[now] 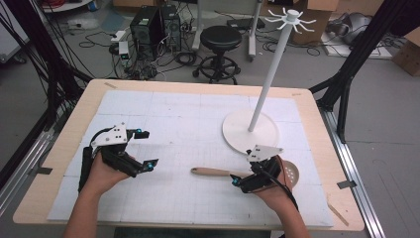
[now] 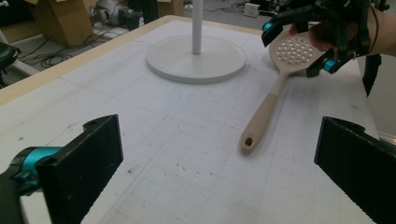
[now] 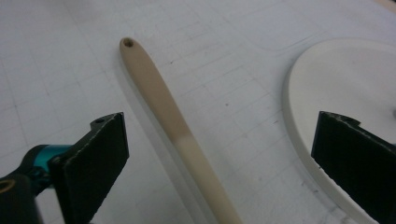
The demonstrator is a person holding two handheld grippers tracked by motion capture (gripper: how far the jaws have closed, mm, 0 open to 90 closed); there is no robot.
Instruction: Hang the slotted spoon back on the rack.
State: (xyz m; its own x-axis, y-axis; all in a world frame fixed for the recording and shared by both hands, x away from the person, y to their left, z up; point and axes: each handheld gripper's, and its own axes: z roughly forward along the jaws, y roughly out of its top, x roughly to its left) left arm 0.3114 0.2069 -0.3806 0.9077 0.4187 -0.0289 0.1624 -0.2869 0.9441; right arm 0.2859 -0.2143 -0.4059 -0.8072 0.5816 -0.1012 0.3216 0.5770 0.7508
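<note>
A white stand [image 1: 250, 131] with a round base and a tall pole topped by spoked hooks sits on the counter [image 1: 59, 148], on a white gridded mat [image 1: 173, 124]. Beyond the counter, on the floor, are a black stool [image 1: 220, 39], two computer towers [image 1: 156, 25], loose cables [image 1: 99, 37] and cardboard boxes [image 1: 408, 52].

One slotted spatula [image 1: 277, 174], one white stand [image 1: 257, 114], two hand-held grippers [image 1: 141, 148]
</note>
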